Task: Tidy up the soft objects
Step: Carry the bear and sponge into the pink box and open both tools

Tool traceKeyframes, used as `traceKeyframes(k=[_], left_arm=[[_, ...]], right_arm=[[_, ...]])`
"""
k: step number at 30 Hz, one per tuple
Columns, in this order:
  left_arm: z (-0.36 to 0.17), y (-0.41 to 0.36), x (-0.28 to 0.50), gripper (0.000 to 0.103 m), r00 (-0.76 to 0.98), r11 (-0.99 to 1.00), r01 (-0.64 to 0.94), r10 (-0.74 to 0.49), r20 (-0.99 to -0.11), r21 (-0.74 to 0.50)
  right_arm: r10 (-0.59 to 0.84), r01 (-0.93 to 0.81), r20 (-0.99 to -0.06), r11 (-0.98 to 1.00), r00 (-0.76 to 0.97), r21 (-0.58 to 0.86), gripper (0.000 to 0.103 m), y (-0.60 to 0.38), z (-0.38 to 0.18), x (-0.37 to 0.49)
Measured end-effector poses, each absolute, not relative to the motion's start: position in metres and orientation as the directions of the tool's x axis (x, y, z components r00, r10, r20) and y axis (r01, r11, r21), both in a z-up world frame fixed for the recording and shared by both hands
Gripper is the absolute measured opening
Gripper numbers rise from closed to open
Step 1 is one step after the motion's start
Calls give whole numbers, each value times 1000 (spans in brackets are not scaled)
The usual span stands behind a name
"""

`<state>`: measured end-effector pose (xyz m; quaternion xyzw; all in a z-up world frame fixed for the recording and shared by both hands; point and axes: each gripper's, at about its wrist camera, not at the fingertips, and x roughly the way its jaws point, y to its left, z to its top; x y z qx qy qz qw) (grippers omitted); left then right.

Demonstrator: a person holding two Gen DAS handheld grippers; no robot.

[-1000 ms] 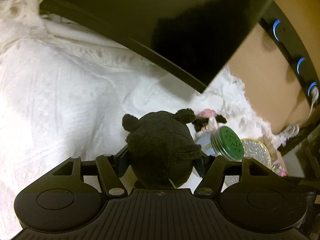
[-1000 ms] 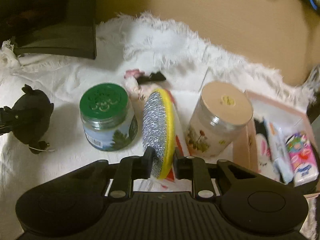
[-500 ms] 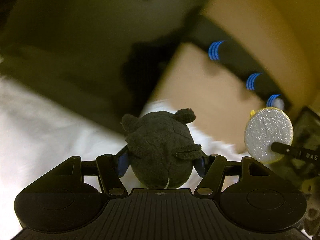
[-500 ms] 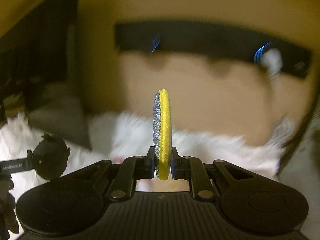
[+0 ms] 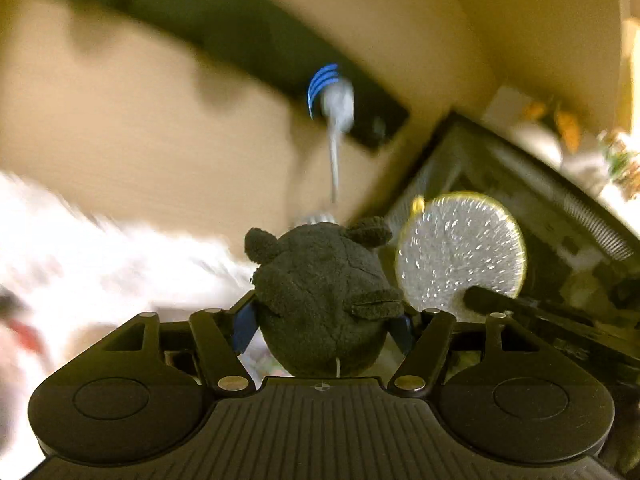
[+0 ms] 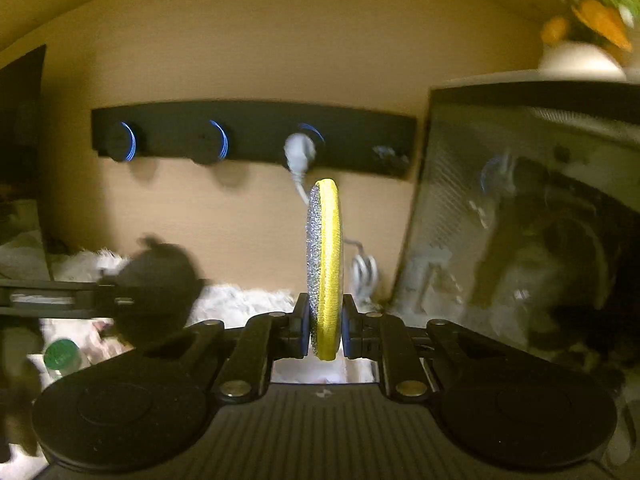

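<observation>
Toys come first: a small dark fuzzy stuffed animal with round ears (image 5: 324, 300) is squeezed between the two fingers of the left gripper (image 5: 322, 326), whose jaws are pressed against its sides. It is held up in the air, above a fluffy white cloth (image 5: 80, 256). In the right wrist view the same stuffed animal (image 6: 156, 280) is seen as a dark blur off to the left of the right gripper, with the left gripper's arm reaching in from the left edge.

A round flat scrub pad with a shiny silver face and a yellow back (image 6: 325, 264) is pinched on its edge by the right gripper (image 6: 325, 334). The jaws are closed narrowly on its lower part, and the pad is held upright. In the left wrist view the pad's silver face (image 5: 460, 248) is seen just to the right of the stuffed animal.

Ahead of both grippers, a long black strip with blue glowing rings (image 6: 252, 136) is fixed on a tan wall (image 6: 240, 60). A white plug with a cord (image 6: 298, 152) is stuck into the strip. To the right of the right gripper a dark shiny box (image 6: 520, 208) is seen, blurred. Low on the left, a jar with a green lid (image 6: 60, 354) is seen on the white cloth.
</observation>
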<state>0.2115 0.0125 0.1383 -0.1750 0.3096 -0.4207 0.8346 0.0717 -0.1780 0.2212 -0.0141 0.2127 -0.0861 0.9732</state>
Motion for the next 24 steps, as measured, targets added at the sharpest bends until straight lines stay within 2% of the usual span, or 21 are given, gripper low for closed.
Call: traceKeyframes(k=[3,5,9,14,16,20,24], left_arm=[[92,-33,230,68,435,693,548,-715,-547,-469],[72,-44,233,67,464,745,521,-656,-594,-416],[71,-24,231,67,491,741,457,-671,-555,-492],[93,22,203,67,588,766,428,-639,-496,-480],[95,48,192,67,615,786,396,-611,-499,-475],[80,99,174,67,638,844,274,-518,-570,-460],[68,149,155,67,641,884,164,-433,-634,-437]], right_arm=[[-163,154,-445,986,881,-58,15,-192,205,74],[-157,144,-474,987,866,-64,15,-197,191,81],[-136,120,-519,991,844,-65,15,-201,169,93],[-127,95,-551,992,825,-88,15,-197,149,117],[-62,68,-578,998,814,-10,15,-196,144,127],[150,-5,-619,973,771,230,15,-194,126,153],[283,48,-681,904,675,424,14,-191,81,191]])
